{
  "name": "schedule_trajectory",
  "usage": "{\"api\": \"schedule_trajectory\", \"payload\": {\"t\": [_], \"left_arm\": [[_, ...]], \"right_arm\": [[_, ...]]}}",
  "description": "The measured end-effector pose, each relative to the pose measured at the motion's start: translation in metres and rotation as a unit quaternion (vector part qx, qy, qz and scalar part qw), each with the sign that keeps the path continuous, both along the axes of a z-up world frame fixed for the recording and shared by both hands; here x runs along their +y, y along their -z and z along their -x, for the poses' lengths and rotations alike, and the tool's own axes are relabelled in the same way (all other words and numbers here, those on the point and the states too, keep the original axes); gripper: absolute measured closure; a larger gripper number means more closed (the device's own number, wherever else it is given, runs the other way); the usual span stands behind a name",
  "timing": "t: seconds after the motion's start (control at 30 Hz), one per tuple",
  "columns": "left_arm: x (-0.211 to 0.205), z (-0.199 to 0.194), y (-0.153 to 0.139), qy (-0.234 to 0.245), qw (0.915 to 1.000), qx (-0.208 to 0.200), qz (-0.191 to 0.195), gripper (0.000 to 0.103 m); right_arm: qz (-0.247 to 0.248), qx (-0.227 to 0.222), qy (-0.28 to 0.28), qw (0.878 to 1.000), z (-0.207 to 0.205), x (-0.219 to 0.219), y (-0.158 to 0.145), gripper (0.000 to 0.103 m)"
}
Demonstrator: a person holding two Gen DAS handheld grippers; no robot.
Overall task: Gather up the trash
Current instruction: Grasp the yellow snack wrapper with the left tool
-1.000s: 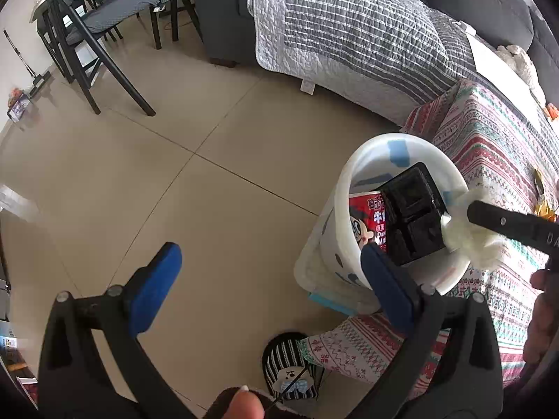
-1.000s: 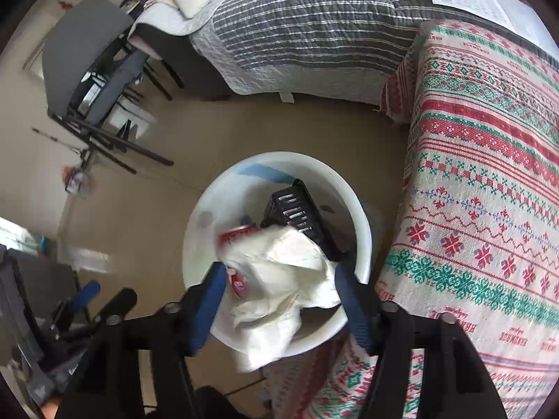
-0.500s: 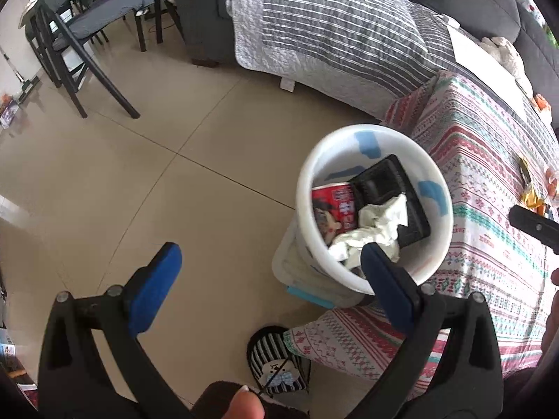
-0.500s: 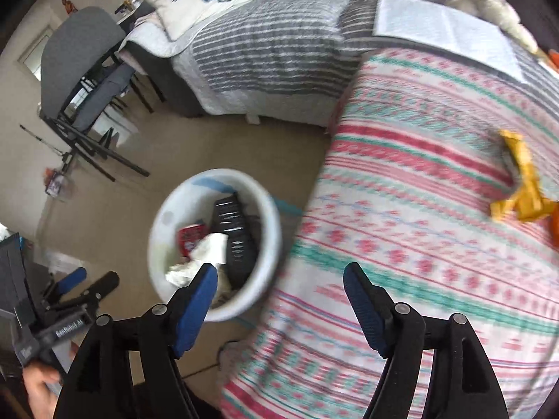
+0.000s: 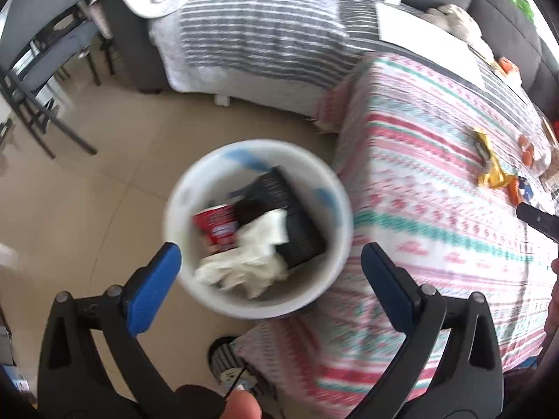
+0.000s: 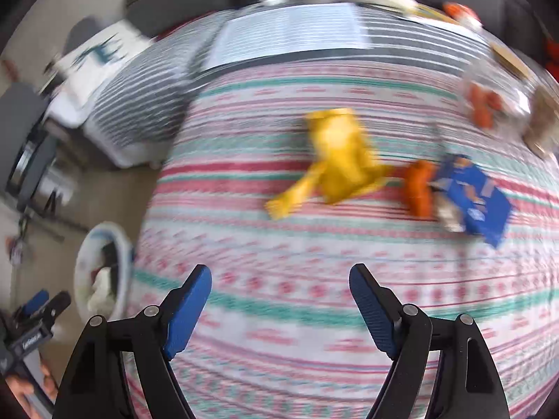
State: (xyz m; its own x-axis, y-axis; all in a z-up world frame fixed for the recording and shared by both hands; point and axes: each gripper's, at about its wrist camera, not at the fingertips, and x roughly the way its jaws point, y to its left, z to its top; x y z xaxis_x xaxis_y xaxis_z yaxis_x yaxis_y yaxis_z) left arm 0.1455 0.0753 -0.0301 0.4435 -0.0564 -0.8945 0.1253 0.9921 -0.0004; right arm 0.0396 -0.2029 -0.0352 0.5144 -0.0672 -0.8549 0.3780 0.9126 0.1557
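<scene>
Ahead: yellow wrapper (image 6: 340,155) beyond empty right gripper (image 6: 281,305)

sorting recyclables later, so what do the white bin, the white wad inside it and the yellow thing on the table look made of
White bin: probably plastic, with smooth, thin, evenly curved walls and a slight sheen.
White wad: looks like tissue or paper towel, matte, soft and crumpled into folds.
Yellow thing: likely a foil or plastic snack wrapper, bright and crinkled, though motion blur leaves that uncertain.
</scene>
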Motion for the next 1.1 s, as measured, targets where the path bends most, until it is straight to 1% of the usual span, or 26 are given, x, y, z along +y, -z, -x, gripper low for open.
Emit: {"api": "schedule_trajectory", "payload": {"t": [0.1, 0.23, 0.37, 0.5, 0.6, 0.73, 0.83, 1.0, 1.03, 1.1], "left_arm": [[-0.032, -0.004, -0.003, 0.018, 0.9998, -0.002, 0.002, 0.001], [-0.081, -0.010, -0.004, 0.042, 0.9991, -0.001, 0.007, 0.001], [-0.136, -0.014, 0.000, 0.074, 0.9972, 0.005, 0.014, 0.001], [-0.186, -0.018, 0.006, 0.101, 0.9947, 0.010, 0.013, 0.001], [-0.219, -0.024, 0.010, 0.112, 0.9934, 0.013, 0.020, 0.001], [-0.251, -0.033, 0.016, 0.107, 0.9935, 0.012, 0.038, 0.001], [-0.270, -0.038, 0.022, 0.101, 0.9933, 0.013, 0.054, 0.001], [-0.295, -0.044, 0.035, 0.094, 0.9937, 0.001, 0.061, 0.001], [-0.299, -0.046, 0.038, 0.090, 0.9940, -0.002, 0.062, 0.002], [-0.307, -0.050, 0.043, 0.087, 0.9935, 0.000, 0.073, 0.012]], "right_arm": [[0.013, -0.005, 0.039, 0.999, 0.012, -0.046, -0.007, 0.019], [0.035, 0.003, 0.084, 0.996, 0.032, -0.101, -0.010, 0.018], [0.024, 0.011, 0.116, 0.993, 0.049, -0.141, -0.003, 0.018], [0.034, 0.025, 0.122, 0.992, 0.055, -0.158, 0.004, 0.018], [0.033, 0.029, 0.117, 0.992, 0.058, -0.166, 0.006, 0.018], [0.033, 0.030, 0.115, 0.992, 0.061, -0.179, 0.006, 0.018], [0.024, 0.030, 0.119, 0.992, 0.065, -0.190, 0.009, 0.018], [0.018, 0.024, 0.120, 0.992, 0.072, -0.207, 0.011, 0.018], [0.014, 0.020, 0.120, 0.993, 0.073, -0.210, 0.012, 0.018], [0.004, 0.012, 0.118, 0.993, 0.076, -0.215, 0.012, 0.018]]}}
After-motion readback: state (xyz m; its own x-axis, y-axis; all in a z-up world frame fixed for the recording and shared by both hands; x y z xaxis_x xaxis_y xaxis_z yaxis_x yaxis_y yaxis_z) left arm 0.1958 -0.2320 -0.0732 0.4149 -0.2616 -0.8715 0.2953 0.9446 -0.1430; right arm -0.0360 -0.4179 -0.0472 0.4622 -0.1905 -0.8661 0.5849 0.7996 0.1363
